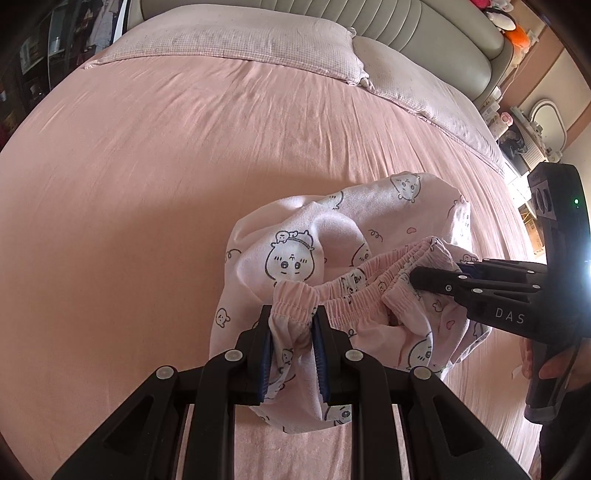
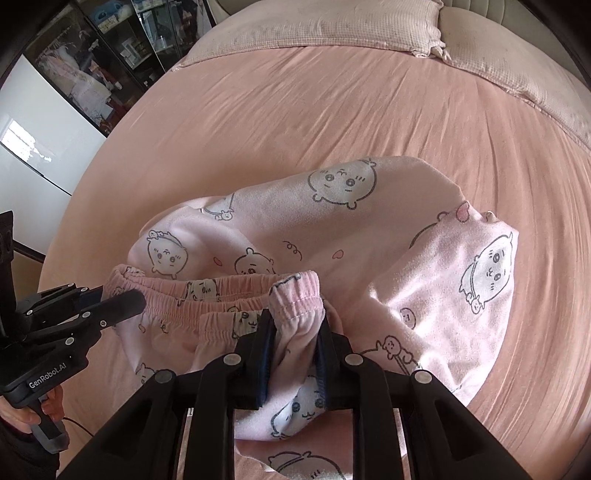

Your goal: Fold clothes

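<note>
Pink pyjama trousers point(image 1: 369, 229) printed with white cartoon faces hang bunched over the bed; they also show in the right wrist view point(image 2: 332, 229). My left gripper point(image 1: 293, 317) is shut on the left end of the elastic waistband point(image 1: 354, 291). My right gripper point(image 2: 295, 325) is shut on the other end of the waistband point(image 2: 207, 291). Each gripper shows in the other's view, the right one point(image 1: 436, 275) at the right and the left one point(image 2: 122, 304) at the left. The trouser legs trail away and rest crumpled on the sheet.
The pink bed sheet point(image 1: 166, 166) spreads all around. Pale pillows point(image 1: 240, 40) and a padded headboard point(image 1: 424, 22) lie at the far end. A glass cabinet point(image 2: 99, 62) stands beyond the left side, cluttered shelves point(image 1: 524, 129) beyond the right.
</note>
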Demonstrator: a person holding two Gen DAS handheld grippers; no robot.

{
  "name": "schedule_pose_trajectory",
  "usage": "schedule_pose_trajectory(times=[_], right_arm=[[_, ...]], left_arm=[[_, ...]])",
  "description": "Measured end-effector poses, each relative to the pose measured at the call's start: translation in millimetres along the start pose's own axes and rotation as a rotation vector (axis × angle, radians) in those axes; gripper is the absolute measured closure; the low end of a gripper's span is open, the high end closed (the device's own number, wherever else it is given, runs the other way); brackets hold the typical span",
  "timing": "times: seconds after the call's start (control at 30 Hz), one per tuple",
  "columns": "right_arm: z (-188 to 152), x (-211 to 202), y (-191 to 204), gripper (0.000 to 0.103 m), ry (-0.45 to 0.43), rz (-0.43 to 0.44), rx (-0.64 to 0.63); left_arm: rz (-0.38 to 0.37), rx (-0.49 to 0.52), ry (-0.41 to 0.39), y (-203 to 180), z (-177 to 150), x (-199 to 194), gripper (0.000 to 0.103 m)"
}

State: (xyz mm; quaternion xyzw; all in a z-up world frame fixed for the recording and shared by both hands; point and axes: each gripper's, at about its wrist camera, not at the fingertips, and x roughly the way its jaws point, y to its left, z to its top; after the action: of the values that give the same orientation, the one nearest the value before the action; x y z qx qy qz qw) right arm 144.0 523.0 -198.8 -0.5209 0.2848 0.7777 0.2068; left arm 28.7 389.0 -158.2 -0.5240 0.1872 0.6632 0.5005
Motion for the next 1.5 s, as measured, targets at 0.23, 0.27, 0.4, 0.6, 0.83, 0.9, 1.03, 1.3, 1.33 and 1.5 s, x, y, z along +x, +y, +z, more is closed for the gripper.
schedule_pose_trajectory(times=[0.23, 0.27, 0.4, 0.6, 0.83, 0.9, 1.03, 1.3, 1.33, 1.5], right_arm=[[4, -10, 4, 0.072, 0.04, -0.044, -0.015], [5, -16, 3, 0.062, 0.032, -0.048, -0.009], [5, -44, 4, 0.034, -0.024, -0.099, 0.011], [-5, -80, 27, 0.034, -0.121, -0.153, -0.01], [-23, -57, 77, 0.034, -0.117, -0.237, -0.182], [-24, -41, 81, 0.034, -0.09, -0.241, -0.179], [-26, -19, 88, 0.034, -0.075, -0.279, -0.212], [-21, 2, 94, 0.034, -0.057, -0.301, -0.287], [-21, 4, 94, 0.034, -0.056, -0.302, -0.296], [-21, 7, 79, 0.035, -0.06, -0.249, -0.24]], left_arm=[[-0.004, -0.027, 0.007, 1, -1, 1, 0.086], [-0.008, -0.03, 0.008, 2, -1, 1, 0.086], [-0.012, -0.028, 0.006, 1, -1, -1, 0.086], [-0.04, -0.027, -0.007, -2, 1, -7, 0.086], [-0.071, -0.025, -0.015, -2, 3, -13, 0.086], [-0.082, -0.029, -0.018, 0, 2, -14, 0.086], [-0.108, -0.033, -0.024, 4, 2, -20, 0.086], [-0.147, -0.027, -0.054, 6, 9, -36, 0.086], [-0.152, -0.023, -0.057, 5, 10, -38, 0.086], [-0.155, -0.009, -0.057, 3, 10, -41, 0.086]])
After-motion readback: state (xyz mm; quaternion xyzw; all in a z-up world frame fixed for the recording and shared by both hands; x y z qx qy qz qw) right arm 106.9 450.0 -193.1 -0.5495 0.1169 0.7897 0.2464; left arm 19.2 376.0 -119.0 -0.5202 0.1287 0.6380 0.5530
